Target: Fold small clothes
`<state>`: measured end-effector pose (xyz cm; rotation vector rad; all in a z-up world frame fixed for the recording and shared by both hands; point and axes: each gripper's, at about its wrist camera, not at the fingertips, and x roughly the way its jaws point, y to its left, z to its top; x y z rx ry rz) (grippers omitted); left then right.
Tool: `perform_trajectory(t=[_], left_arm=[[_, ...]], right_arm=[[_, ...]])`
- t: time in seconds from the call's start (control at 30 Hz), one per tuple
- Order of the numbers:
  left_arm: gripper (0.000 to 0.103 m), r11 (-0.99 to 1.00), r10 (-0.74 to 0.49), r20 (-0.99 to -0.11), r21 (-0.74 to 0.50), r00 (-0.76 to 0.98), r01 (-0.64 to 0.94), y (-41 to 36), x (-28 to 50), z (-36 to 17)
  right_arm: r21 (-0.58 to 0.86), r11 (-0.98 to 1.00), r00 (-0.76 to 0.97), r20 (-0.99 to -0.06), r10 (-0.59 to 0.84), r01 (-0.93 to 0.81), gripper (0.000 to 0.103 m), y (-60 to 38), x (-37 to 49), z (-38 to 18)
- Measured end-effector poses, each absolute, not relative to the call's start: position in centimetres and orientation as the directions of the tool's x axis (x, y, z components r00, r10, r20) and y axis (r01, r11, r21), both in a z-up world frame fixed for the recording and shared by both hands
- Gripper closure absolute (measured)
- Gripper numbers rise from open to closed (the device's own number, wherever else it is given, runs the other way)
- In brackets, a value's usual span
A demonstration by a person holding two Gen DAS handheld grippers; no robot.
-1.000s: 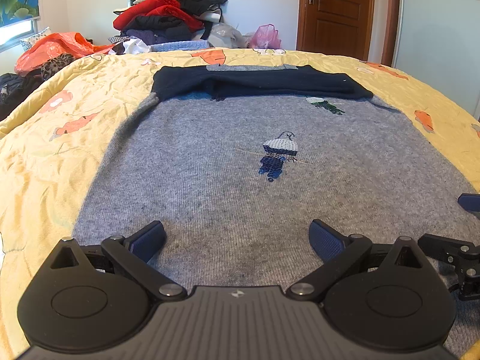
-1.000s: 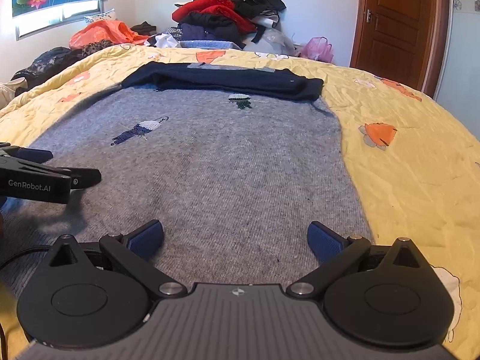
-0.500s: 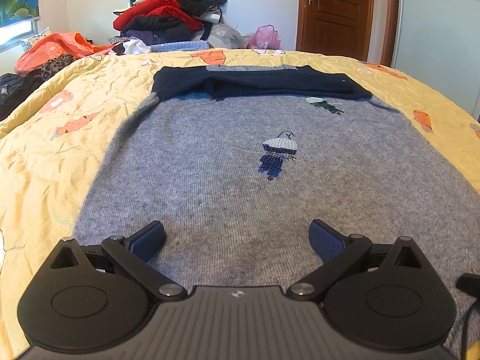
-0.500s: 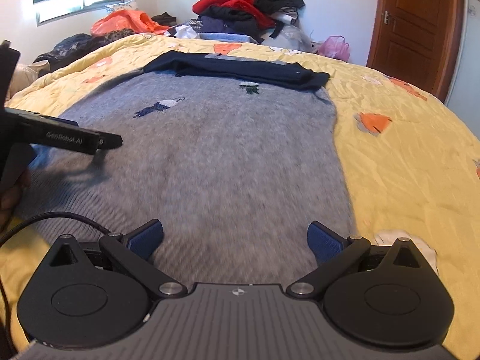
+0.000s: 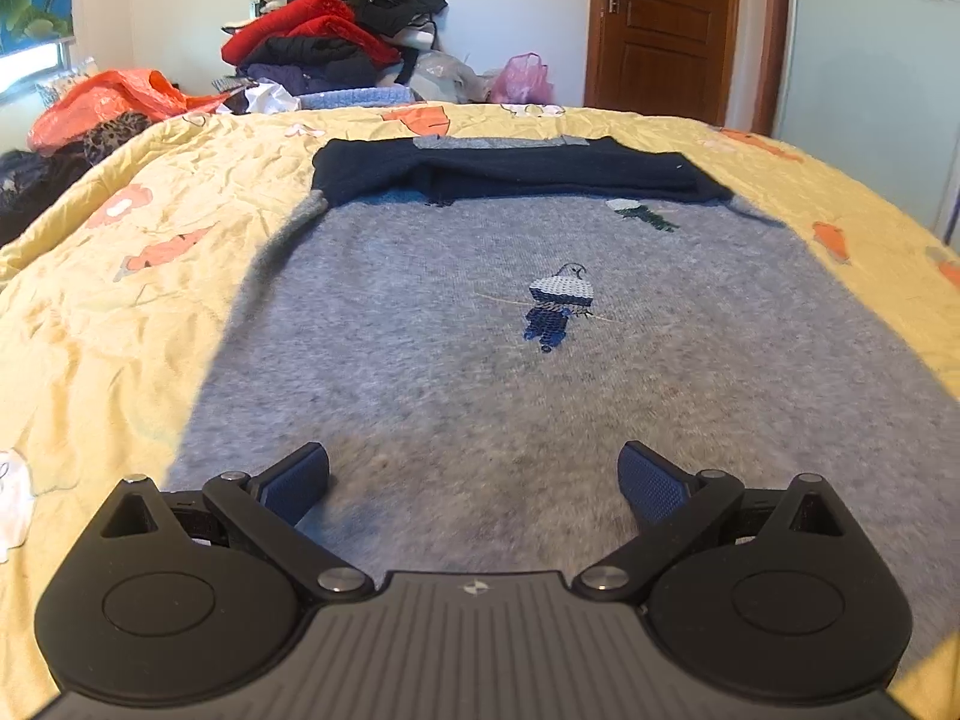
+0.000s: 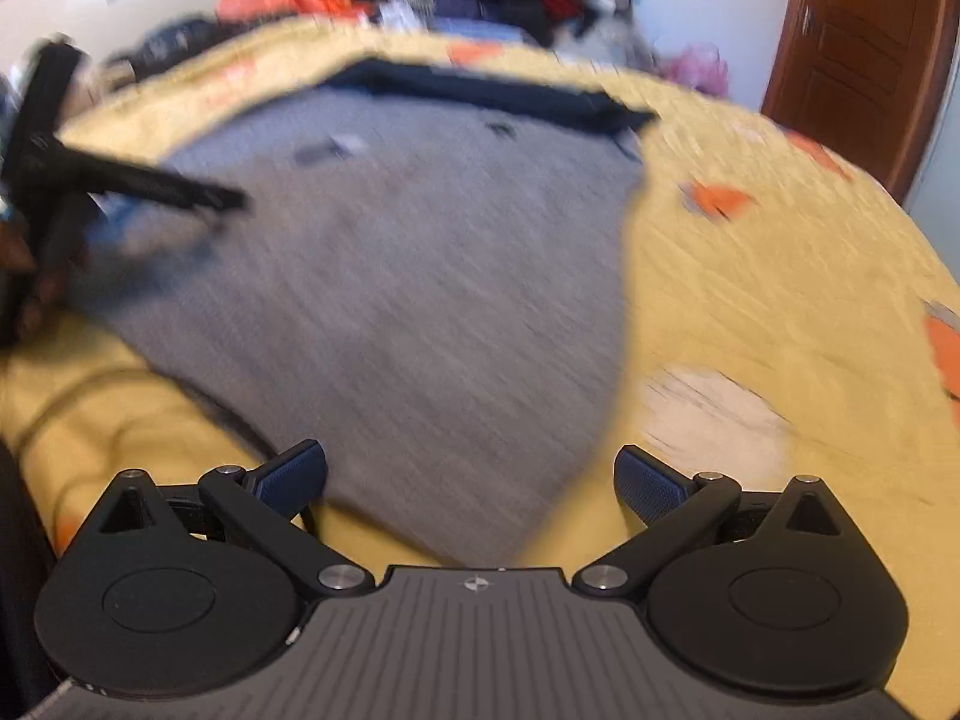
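A grey knitted child's sweater (image 5: 540, 372), stitched with small figures, lies flat on a yellow quilted bedspread with orange prints (image 5: 120, 312), its dark navy sleeves (image 5: 510, 171) already folded across the far end. The left gripper (image 5: 474, 480) hovers low over the near hem, its blue-padded fingers (image 5: 297, 480) spread wide and holding nothing, much as it did a second ago. The right gripper (image 6: 471, 480), equally wide and empty, has pulled back and swung: where it hung over the sweater's body a second ago, it now looks down on the near right corner of the hem. That suggests both tools are lining up along the hem for the next fold, though neither has yet taken cloth.

The right wrist view is smeared by motion, so the stitched figures and the fabric edge are hard to read there. The left gripper shows in it only as a blurred dark shape at the left edge, with part of a hand cut off. A pile of red and dark clothes (image 5: 336, 36) sits beyond the bed, near a brown wooden door (image 5: 660, 24).
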<state>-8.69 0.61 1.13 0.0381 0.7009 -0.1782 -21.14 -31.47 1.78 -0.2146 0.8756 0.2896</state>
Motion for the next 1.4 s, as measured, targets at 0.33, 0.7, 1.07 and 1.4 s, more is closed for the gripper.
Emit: perform_trajectory(t=[0.33,0.7,1.07,1.4], left_arm=[[0.000,0.939,-0.259,-0.641,-0.342,0.722,0.033,12.3,-10.8,3.7],[0.000,0.697,-0.537,-0.588,-0.713,0.605,-0.076,16.7,-10.4,0.7],[0.000,0.613,-0.569,-0.550,-0.779,0.611,-0.131,18.7,-10.6,0.3],[0.000,0.565,-0.667,-0.523,-0.819,0.530,-0.097,18.7,-10.5,-0.4]], right_arm=[[0.194,0.785,0.666,-0.667,-0.334,0.588,0.000,-54.0,-25.9,7.3],[0.789,0.570,0.667,-0.553,0.499,0.229,0.000,-46.8,-18.3,1.5],[0.780,0.622,0.551,-0.552,0.626,0.075,0.000,-41.5,-14.5,2.2],[0.849,0.529,0.351,-0.493,0.796,-0.009,0.000,-38.7,-16.4,1.7]])
